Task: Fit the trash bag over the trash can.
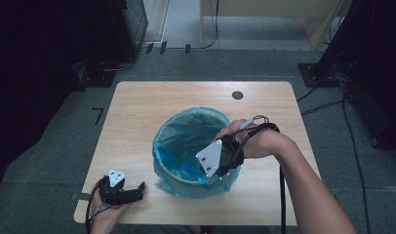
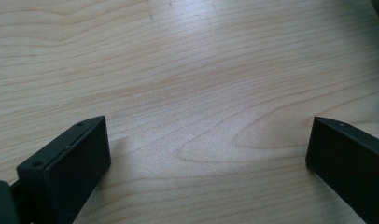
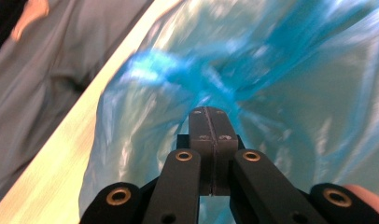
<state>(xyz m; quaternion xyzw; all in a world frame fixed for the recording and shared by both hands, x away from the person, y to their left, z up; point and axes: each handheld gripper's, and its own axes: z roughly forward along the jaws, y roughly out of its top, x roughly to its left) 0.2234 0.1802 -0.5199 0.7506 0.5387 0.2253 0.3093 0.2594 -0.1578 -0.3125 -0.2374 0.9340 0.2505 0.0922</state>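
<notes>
A round bin lined with a blue plastic bag [image 1: 186,141] stands in the middle of the wooden table [image 1: 152,102]. My right gripper [image 1: 216,174] hangs over the bin's near right rim, pointing back toward the person. In the right gripper view its jaws [image 3: 211,114] are pressed together, and bunched folds of the blue bag [image 3: 271,84] gather at their tips. My left gripper [image 1: 139,191] rests near the table's front left corner. Its jaws [image 2: 208,149] stand wide apart over bare wood with nothing between them.
A dark round grommet hole [image 1: 237,95] sits near the table's far edge. Cables [image 1: 332,102] and dark stands [image 1: 103,73] lie on the grey floor around the table. The table's near edge [image 3: 61,154] runs close past the bag.
</notes>
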